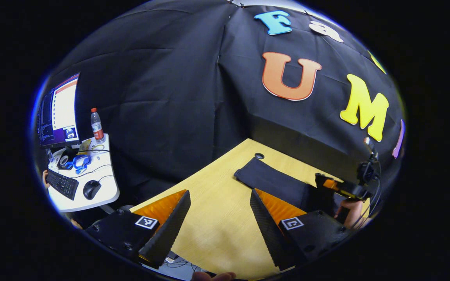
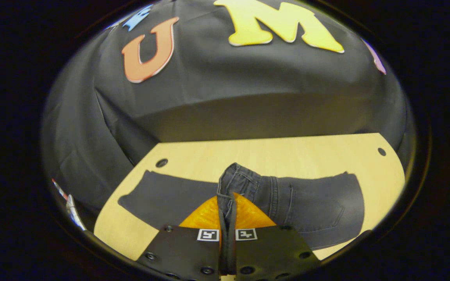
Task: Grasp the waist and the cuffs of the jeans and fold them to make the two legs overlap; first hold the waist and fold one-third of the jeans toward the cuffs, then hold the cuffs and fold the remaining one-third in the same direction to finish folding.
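In the right gripper view I see the dark jeans [image 2: 307, 203] lying across the wooden table [image 2: 287, 152] at centre frame, w/ a lifted fold of denim rising bottom centre, where my right gripper [image 2: 227, 218] is clamped tight on it. In the left gripper view my left gripper [image 1: 219, 218] has its fingers spread wide w/ nothing between, above bare tabletop at bottom centre. A side desk [image 1: 106, 187] w/ monitor [image 1: 59, 111], keyboard [image 1: 61, 184], mouse [image 1: 91, 189] & bottle [image 1: 97, 125] sits at far left.

Right tongs [image 2: 227, 218] clamped on lifted edge of dark jeans [image 2: 311, 207], over wooden table [image 2: 287, 156].
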`<state>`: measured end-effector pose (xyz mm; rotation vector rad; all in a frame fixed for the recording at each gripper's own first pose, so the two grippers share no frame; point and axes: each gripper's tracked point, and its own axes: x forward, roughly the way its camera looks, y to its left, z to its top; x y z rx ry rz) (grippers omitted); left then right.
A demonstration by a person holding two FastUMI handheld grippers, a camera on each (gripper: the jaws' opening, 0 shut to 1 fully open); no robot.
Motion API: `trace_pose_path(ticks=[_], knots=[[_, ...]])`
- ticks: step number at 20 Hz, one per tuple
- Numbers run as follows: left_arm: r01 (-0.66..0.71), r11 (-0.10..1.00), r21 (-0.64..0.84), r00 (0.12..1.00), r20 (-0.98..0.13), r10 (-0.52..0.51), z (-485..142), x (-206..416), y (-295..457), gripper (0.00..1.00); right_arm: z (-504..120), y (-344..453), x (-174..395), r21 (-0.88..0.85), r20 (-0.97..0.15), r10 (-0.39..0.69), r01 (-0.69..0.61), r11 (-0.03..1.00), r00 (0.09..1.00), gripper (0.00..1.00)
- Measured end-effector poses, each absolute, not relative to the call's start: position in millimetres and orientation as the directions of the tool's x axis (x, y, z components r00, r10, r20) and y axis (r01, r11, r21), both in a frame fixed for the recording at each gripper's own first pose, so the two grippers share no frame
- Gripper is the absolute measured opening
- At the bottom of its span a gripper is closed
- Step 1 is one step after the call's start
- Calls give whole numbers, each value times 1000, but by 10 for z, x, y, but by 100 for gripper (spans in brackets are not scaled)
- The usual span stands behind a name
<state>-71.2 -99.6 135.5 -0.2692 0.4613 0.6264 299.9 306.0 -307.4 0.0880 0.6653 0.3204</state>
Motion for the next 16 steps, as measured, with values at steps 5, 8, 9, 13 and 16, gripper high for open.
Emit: trace_pose_path(ticks=[5, 8, 9, 13, 16], knots=[[-619, 773, -137, 716, -503, 484, 1295, -774, -858, 99, -3640, 3319, 2865, 41, -645, 283, -337, 940, 710, 1], [-613, 776, -147, 717, -515, 469, 1263, -716, -799, 99, -3687, 3403, 2814, -17, -637, 284, -382, 924, 716, 5], [-607, 780, -152, 722, -514, 462, 1264, -680, -790, 99, -3620, 3471, 2749, 43, -640, 339, -409, 911, 689, 10], [-568, 802, -187, 755, -506, 416, 1266, -443, -794, 99, -3150, 3357, 2516, 81, -617, 425, -484, 872, 662, 58], [-506, 841, -193, 797, -477, 370, 1267, -154, -831, 99, -2306, 2991, 2381, 36, -492, 447, -496, 868, 747, 83]])
